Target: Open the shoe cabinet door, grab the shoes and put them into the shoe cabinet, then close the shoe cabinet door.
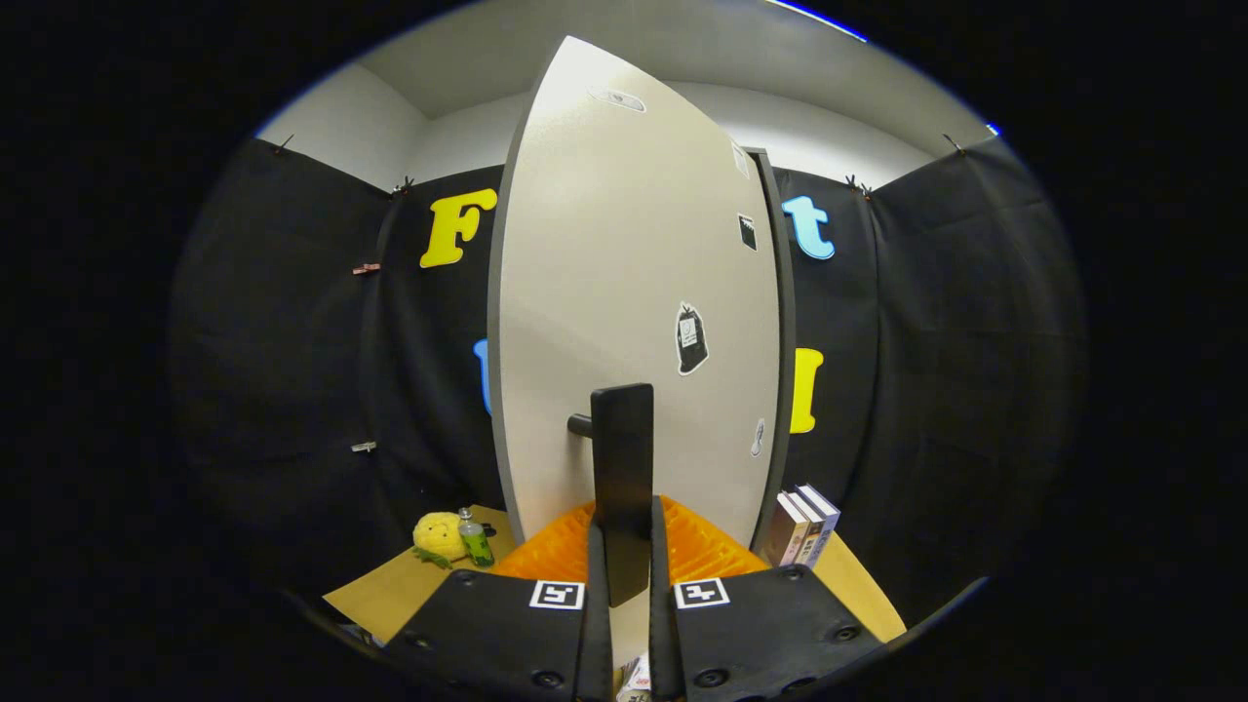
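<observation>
Gripper (622, 546) clamped, fingers nearly together, on the tall flat black door handle (622, 478).

Just beyond the handle, the pale matte shoe cabinet door (624, 292): likely stiff, light, best swung by this handle. Beside the door's foot, a fuzzy yellow plush toy (436, 536), small green bottle (475, 541), upright books (804, 526).
</observation>
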A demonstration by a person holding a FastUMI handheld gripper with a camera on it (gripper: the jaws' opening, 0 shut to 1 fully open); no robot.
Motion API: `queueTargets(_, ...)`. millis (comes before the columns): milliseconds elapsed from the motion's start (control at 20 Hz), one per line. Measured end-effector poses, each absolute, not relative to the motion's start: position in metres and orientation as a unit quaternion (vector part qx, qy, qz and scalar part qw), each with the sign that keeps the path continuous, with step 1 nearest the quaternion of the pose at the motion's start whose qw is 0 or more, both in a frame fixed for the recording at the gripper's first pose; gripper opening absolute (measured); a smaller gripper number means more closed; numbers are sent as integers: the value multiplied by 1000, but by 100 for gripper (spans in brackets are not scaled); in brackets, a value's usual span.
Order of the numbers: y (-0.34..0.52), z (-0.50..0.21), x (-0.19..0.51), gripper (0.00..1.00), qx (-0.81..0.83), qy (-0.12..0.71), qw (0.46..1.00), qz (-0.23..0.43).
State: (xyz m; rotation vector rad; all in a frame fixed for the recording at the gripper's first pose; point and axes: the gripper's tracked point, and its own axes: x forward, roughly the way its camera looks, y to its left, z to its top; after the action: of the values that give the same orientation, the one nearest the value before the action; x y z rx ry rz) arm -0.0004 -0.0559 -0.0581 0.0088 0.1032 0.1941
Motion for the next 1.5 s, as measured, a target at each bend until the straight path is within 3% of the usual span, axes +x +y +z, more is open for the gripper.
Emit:
queueTargets(800, -178, -54, -14, 17, 7, 44, 999, 20)
queueTargets(900, -196, -53, -12, 12, 13, 38, 999, 14)
queueTargets(1150, -240, -54, -22, 12, 22, 36, 999, 10)
queueTargets(1250, -247, -57, -27, 17, 22, 44, 998, 36)
queueTargets(1300, -249, -57, -34, 25, 31, 49, 997, 51)
queueTargets(1500, -281, -63, -55, 48, 39, 55, 998, 12)
